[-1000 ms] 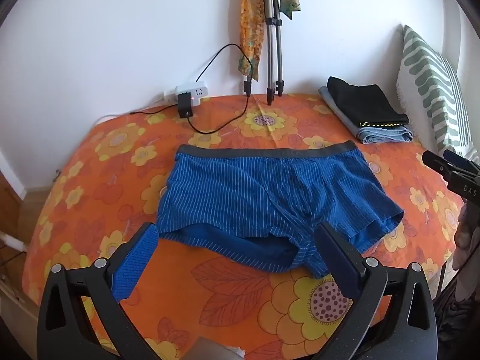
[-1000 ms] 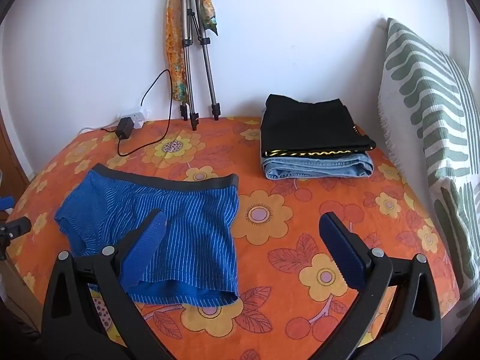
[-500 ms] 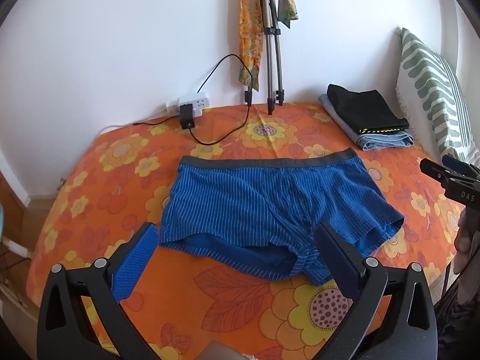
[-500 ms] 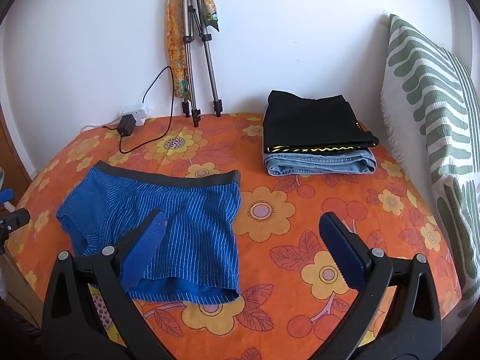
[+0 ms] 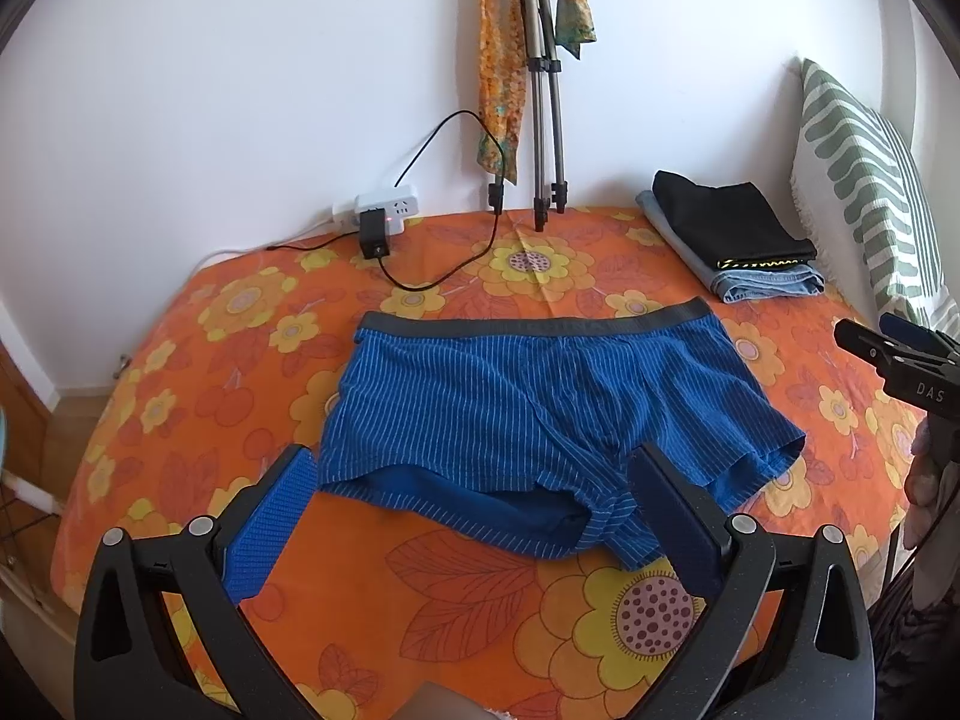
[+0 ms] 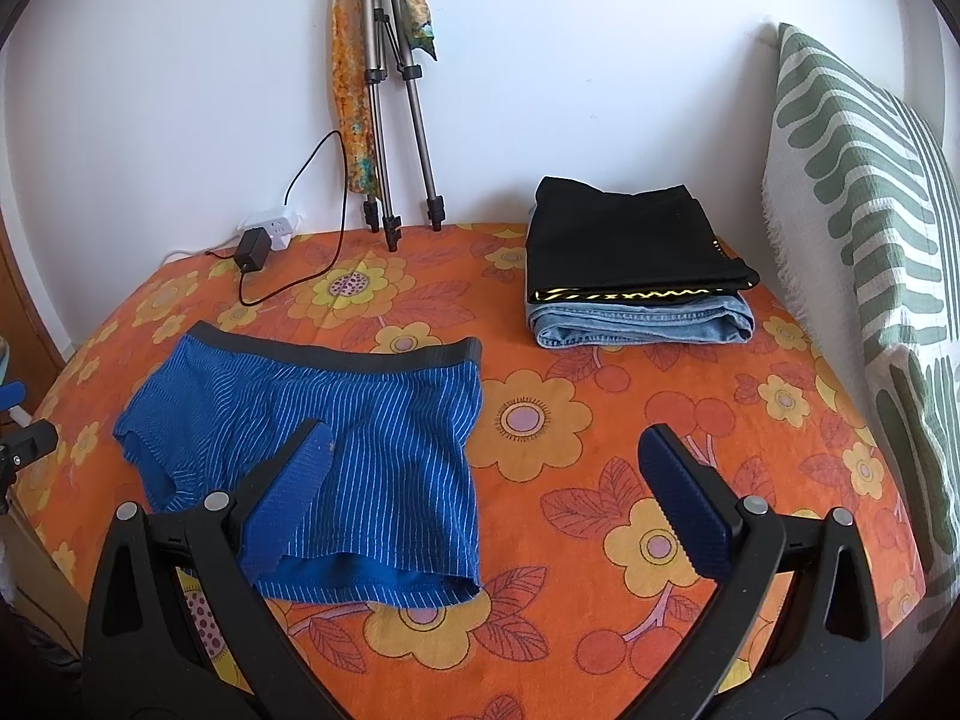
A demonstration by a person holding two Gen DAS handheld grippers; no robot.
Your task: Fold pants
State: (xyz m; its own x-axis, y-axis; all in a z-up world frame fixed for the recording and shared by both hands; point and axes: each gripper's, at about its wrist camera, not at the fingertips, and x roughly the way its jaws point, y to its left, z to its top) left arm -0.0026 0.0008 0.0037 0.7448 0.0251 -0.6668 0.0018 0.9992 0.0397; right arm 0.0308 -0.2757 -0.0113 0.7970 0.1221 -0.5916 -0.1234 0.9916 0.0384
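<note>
While nothing is gripped yet, the scene reads as follows.

Bed (image 5: 180,372): covered by an orange flowered sheet, it carries everything; a white wall runs along its 12 o'clock edge.

Pillow (image 6: 852,228): green-striped, propped upright at 3 o'clock in the right wrist view.

Pants (image 5: 540,414): blue pinstriped shorts lying flat at the centre of the left wrist view, grey waistband (image 5: 540,324) toward 12 o'clock, leg openings toward 6 o'clock. In the right wrist view they sit at 9 o'clock.

Handling: judged light, soft and limp, likely to sag and bunch; best pinched at a waistband corner and a leg hem.

Folded stack (image 6: 636,264): black garment on denim, at 1 o'clock, well apart from the pants.

Left claw (image 5: 471,492): jaws spread wide, holding nothing, above the near hem.

Right claw (image 6: 483,474): jaws spread wide, holding nothing, near the pants' right edge.
</note>
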